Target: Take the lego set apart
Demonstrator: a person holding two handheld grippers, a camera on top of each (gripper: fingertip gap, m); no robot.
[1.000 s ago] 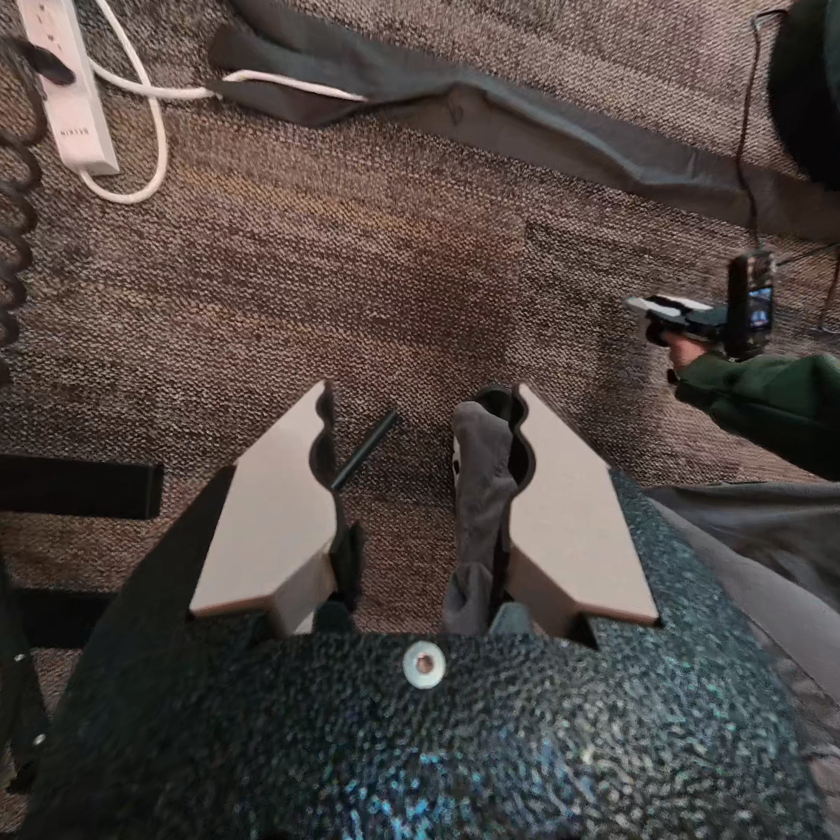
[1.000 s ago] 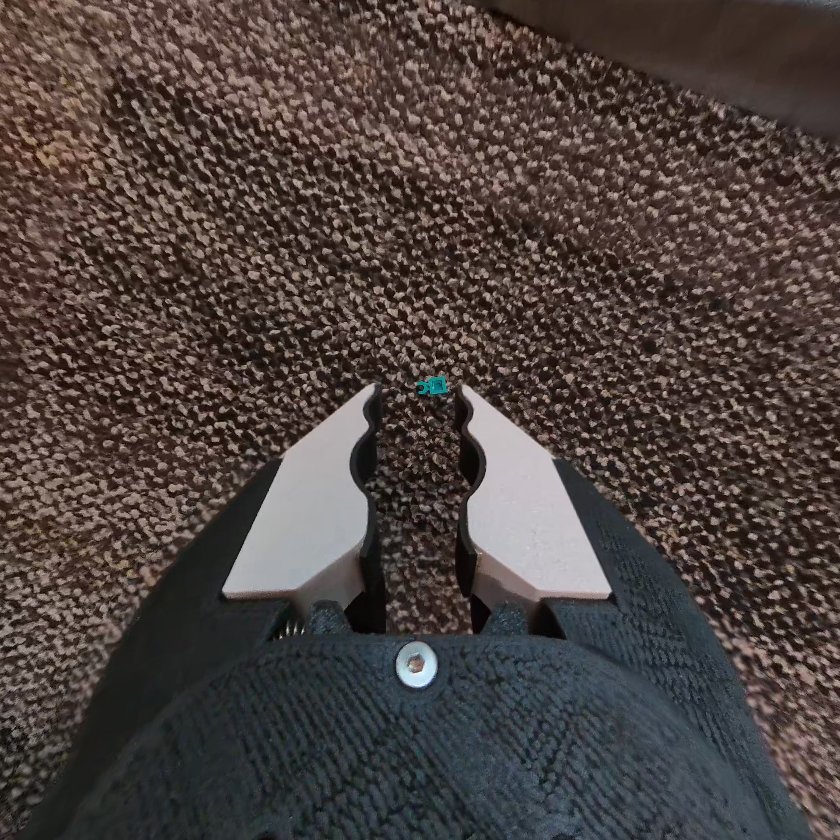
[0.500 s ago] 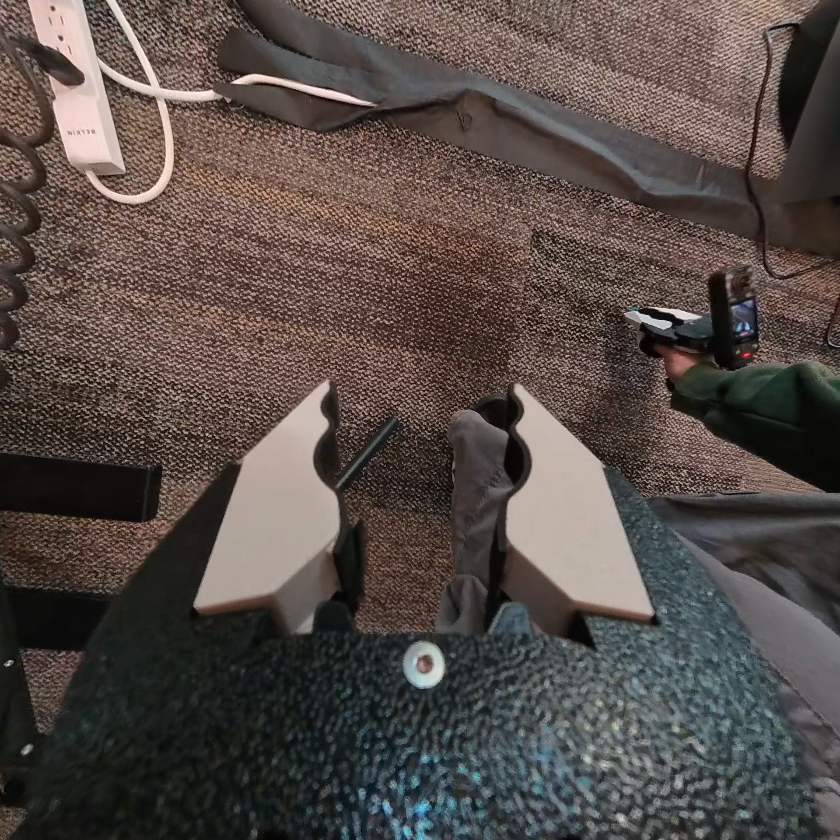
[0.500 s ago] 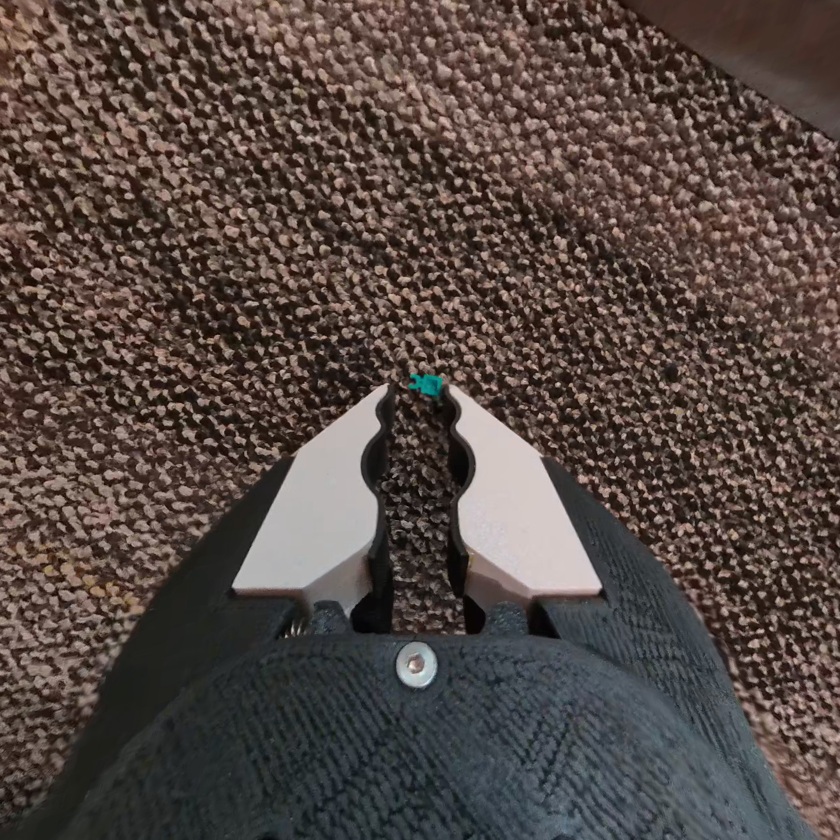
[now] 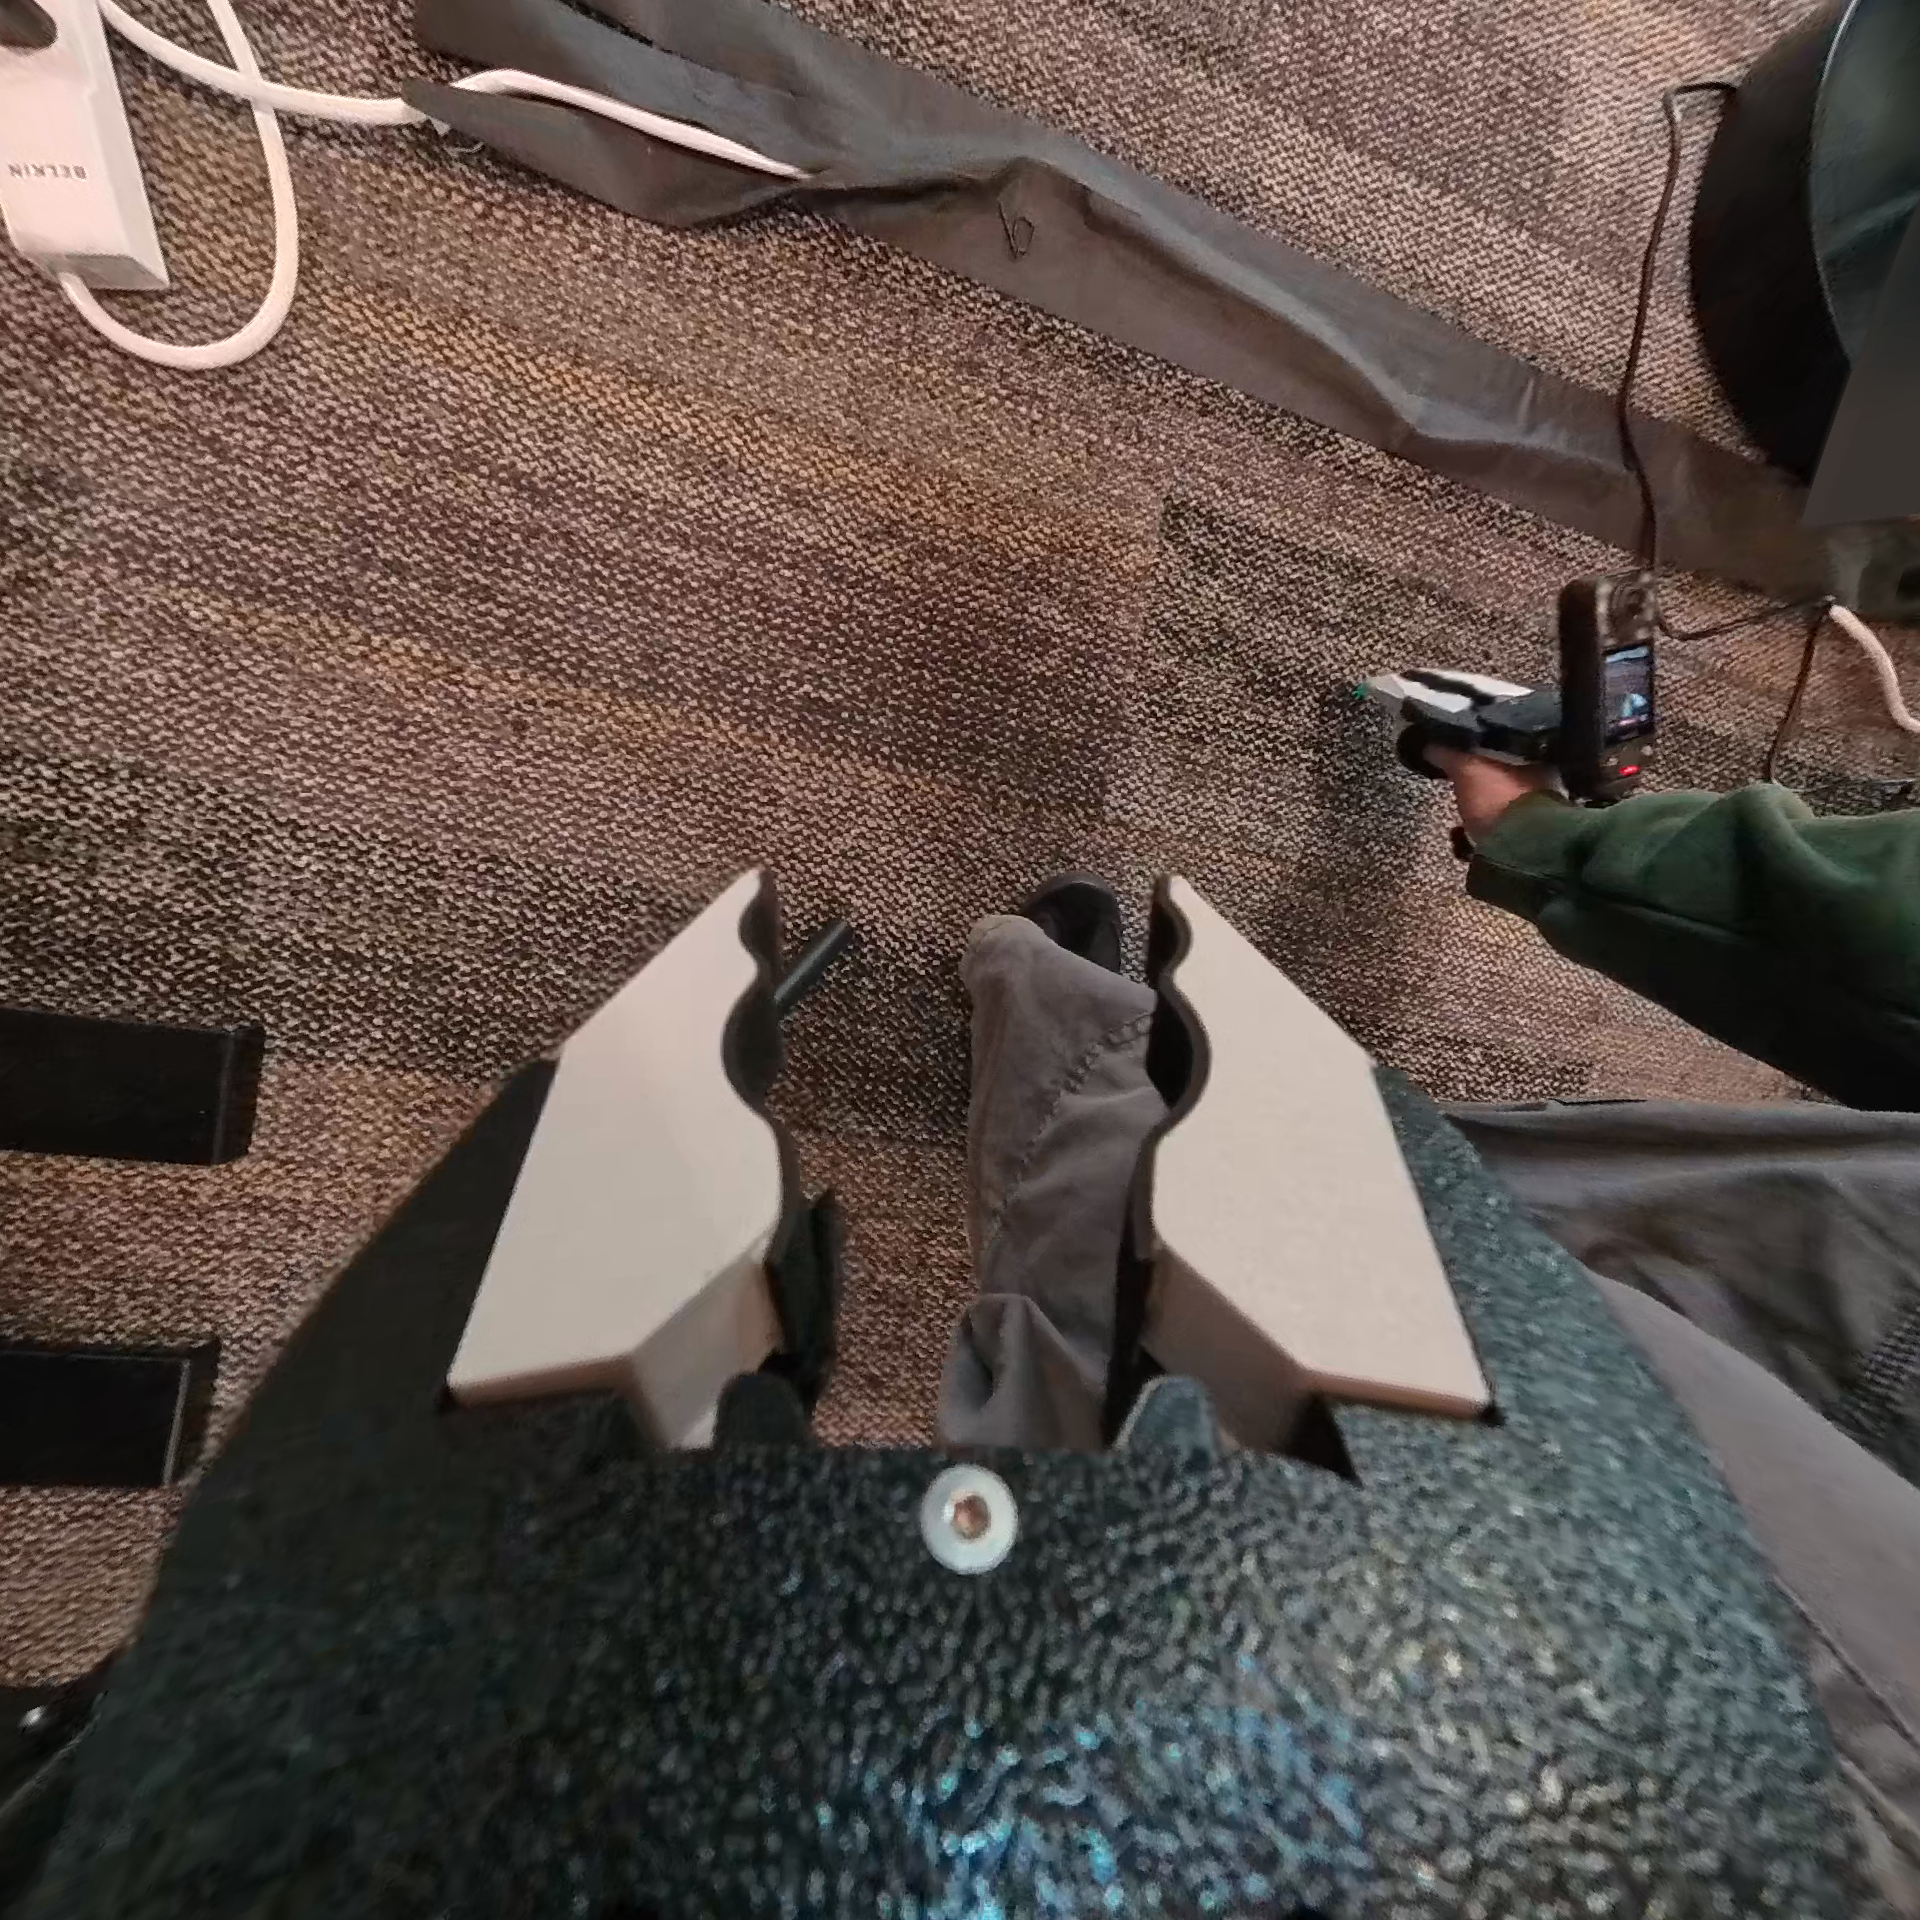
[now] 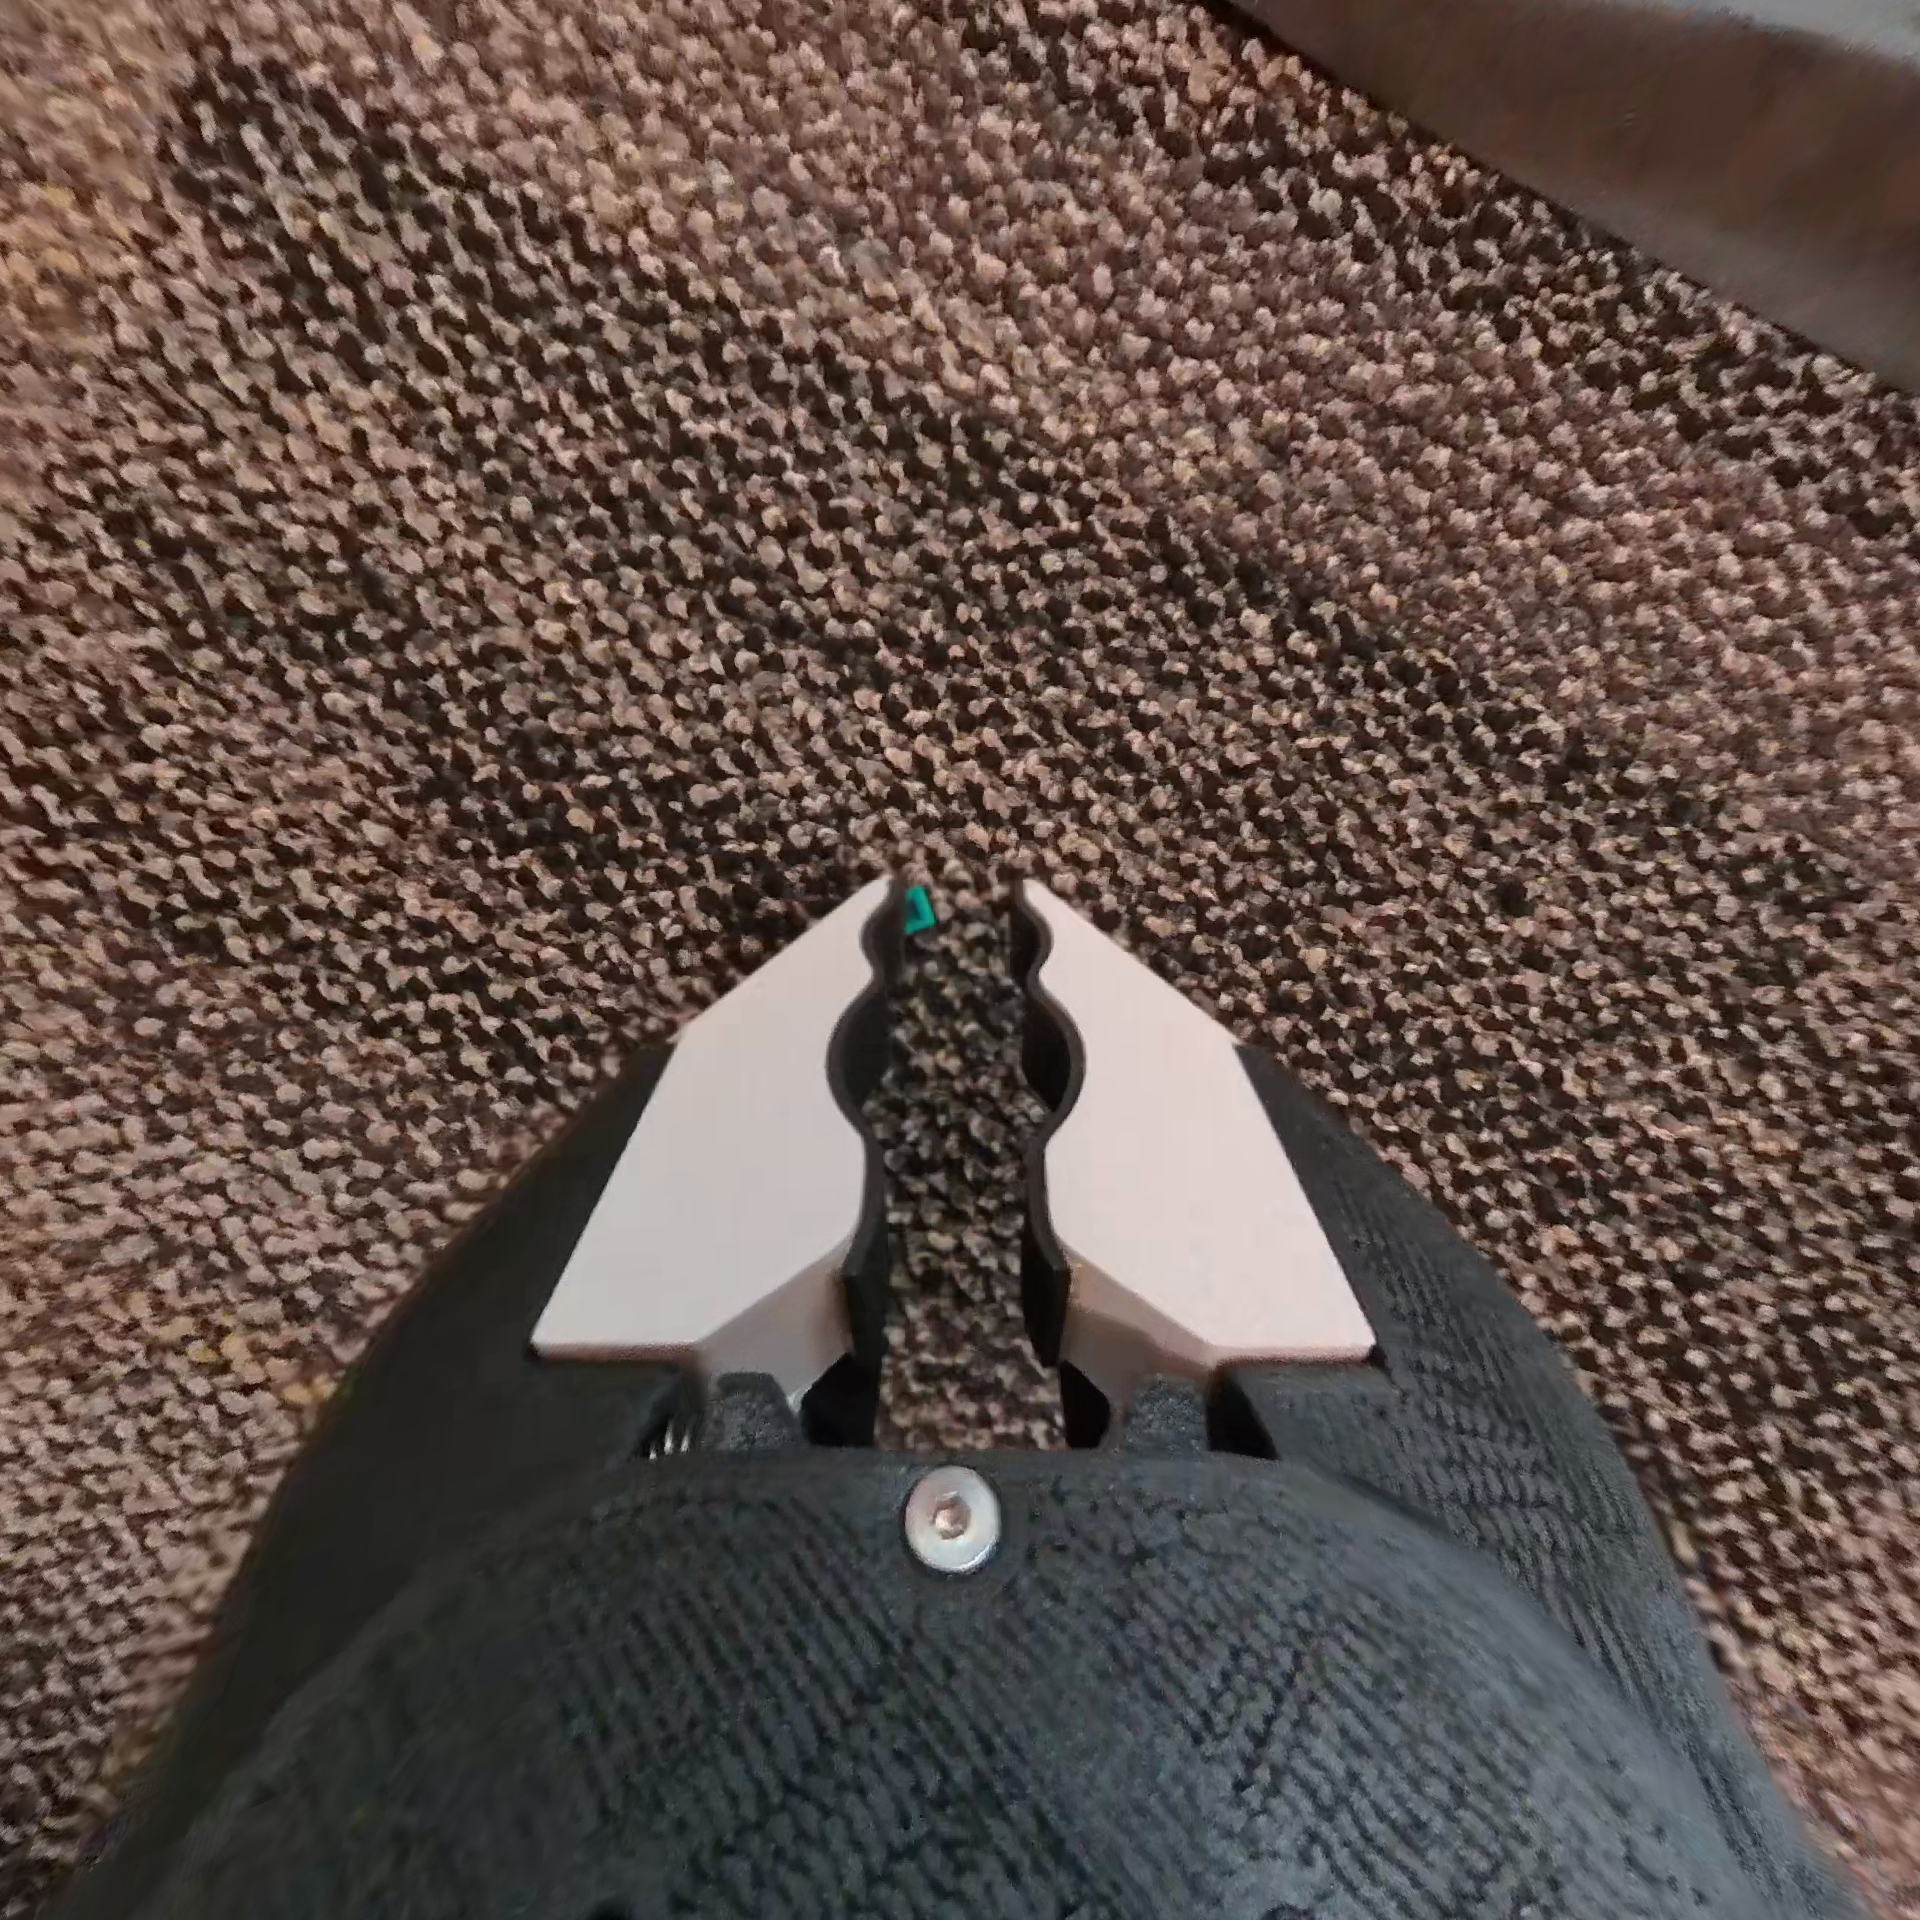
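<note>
A tiny green lego piece lies on the brown carpet, right against the inner side of my right gripper's left fingertip. My right gripper is low over the carpet, its jaws narrowly apart and not clamped on the piece. My left gripper is open and empty, held high above the floor. In the left wrist view the right gripper shows far right, held by a hand in a green sleeve, with a green speck at its tip.
A grey trouser leg and a black shoe show between my left fingers. A white power strip with its cable lies top left, beside a long dark cable cover. A black round base stands top right. Black bars are at left. Some 60 cm of space lies between my two pairs of fingers.
The right jaws have narrowed since a second ago. The green piece, first ahead of the tips, now sits against the left fingertip. The left gripper has barely drifted.
</note>
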